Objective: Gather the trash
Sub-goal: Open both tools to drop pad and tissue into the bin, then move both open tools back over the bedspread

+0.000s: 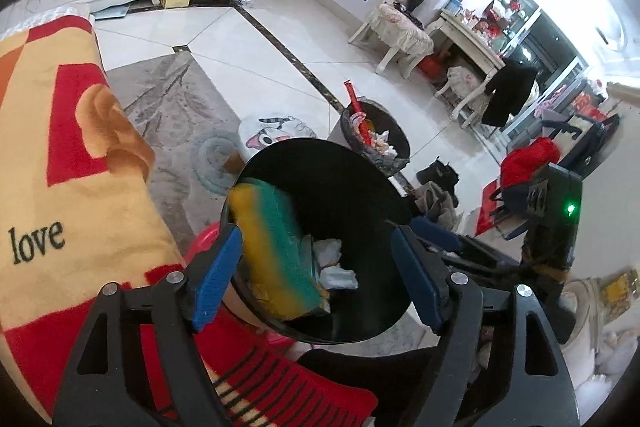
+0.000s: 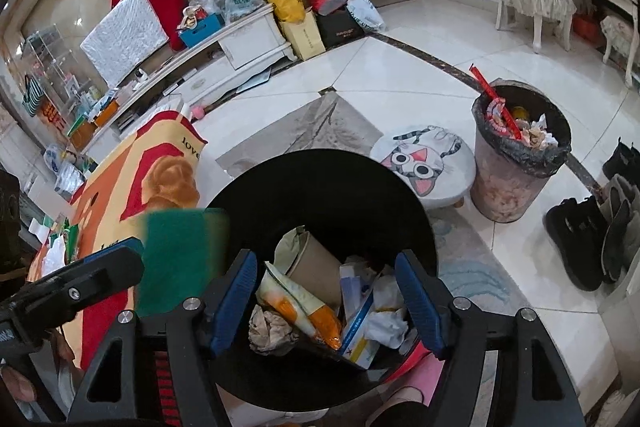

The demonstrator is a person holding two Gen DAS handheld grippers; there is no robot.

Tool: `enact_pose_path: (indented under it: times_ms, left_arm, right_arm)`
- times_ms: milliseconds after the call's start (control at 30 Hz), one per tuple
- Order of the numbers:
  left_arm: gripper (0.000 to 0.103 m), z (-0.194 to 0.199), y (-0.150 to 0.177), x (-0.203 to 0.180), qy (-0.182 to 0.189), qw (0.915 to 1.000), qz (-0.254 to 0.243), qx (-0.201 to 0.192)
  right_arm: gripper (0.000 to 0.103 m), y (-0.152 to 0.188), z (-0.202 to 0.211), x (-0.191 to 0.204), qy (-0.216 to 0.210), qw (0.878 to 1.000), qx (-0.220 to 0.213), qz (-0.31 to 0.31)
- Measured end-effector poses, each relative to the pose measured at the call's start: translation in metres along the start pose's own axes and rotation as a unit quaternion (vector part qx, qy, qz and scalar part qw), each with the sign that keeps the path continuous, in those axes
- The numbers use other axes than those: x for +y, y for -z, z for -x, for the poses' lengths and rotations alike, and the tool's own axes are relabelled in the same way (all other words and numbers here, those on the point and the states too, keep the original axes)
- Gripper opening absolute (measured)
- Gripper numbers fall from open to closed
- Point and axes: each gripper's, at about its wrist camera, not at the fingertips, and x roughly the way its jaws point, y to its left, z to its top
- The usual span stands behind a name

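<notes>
1. Here, shows the left claw (image 1: 316,239) at six o'clock in the left wrist view, jaws spread apart above the black bin (image 1: 320,155).
2. Finds the sponge (image 1: 276,247), yellow with a green face, blurred and tilted, between those jaws and close by the pad on the nine o'clock side; cannot tell whether sponge and pad touch.
3. Puts the sponge over the mouth of the black bin, above the trash already inside.
4. Shows the right claw (image 2: 326,261) at six o'clock in the right wrist view, jaws likewise apart, gripping nothing, with the open bin below.
5. Places the sponge, in that same view, at nine o'clock from the right claw, just beside one finger of the left claw, at the bin's nine o'clock rim.
6. Counts inside the black bin:
   - a paper cup (image 2: 316,267) toward twelve o'clock
   - an orange and white packet (image 2: 304,307) in the middle
   - a crumpled tissue (image 2: 268,327) toward eight o'clock
   - a blue and white box (image 2: 360,335) toward five o'clock
7. Sets a second bin (image 2: 508,183), full and lined in black, at two o'clock on the floor (image 2: 400,67), with a red stick (image 2: 496,103) poking out and a cat-faced stool (image 2: 424,163) just beside it.
8. Leaves a red and yellow blanket (image 1: 80,187) at nine o'clock in the left wrist view, next to the black bin.
</notes>
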Motion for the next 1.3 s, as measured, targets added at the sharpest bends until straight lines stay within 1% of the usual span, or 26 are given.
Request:
enact_pose_path:
  times_ms: [100,200,467,767,1000,1200,1300]
  left_arm:
    - [0.077,0.005,-0.001,-0.001,-0.003,1.0000,-0.002,-0.005]
    - [0.077,0.012,0.001,0.001,-0.016,0.9998,-0.004,-0.013]
    - [0.077,0.038,0.016,0.026,-0.079,0.9962,0.010,-0.036]
    - [0.077,0.074,0.032,0.061,-0.131,0.9889,0.032,-0.062]
    - [0.077,0.096,0.040,0.096,-0.153,0.9841,0.059,-0.069]
    - [0.077,0.102,0.039,0.131,-0.166,0.9800,0.086,-0.068]
    - [0.077,0.105,0.037,0.151,-0.178,0.9769,0.095,-0.070]
  right_arm:
    - [0.069,0.001,0.004,-0.001,0.003,1.000,-0.003,-0.002]
    - [0.069,0.001,0.006,-0.001,0.003,1.000,-0.003,-0.001]
    - [0.069,0.008,0.002,0.018,-0.009,1.000,0.009,0.017]
    - [0.069,0.018,-0.006,0.067,-0.036,0.998,0.021,0.055]
    - [0.069,0.025,-0.013,0.115,-0.060,0.993,0.033,0.099]
    - [0.069,0.030,-0.019,0.146,-0.076,0.988,0.043,0.129]
    - [0.069,0.034,-0.021,0.159,-0.082,0.985,0.050,0.141]
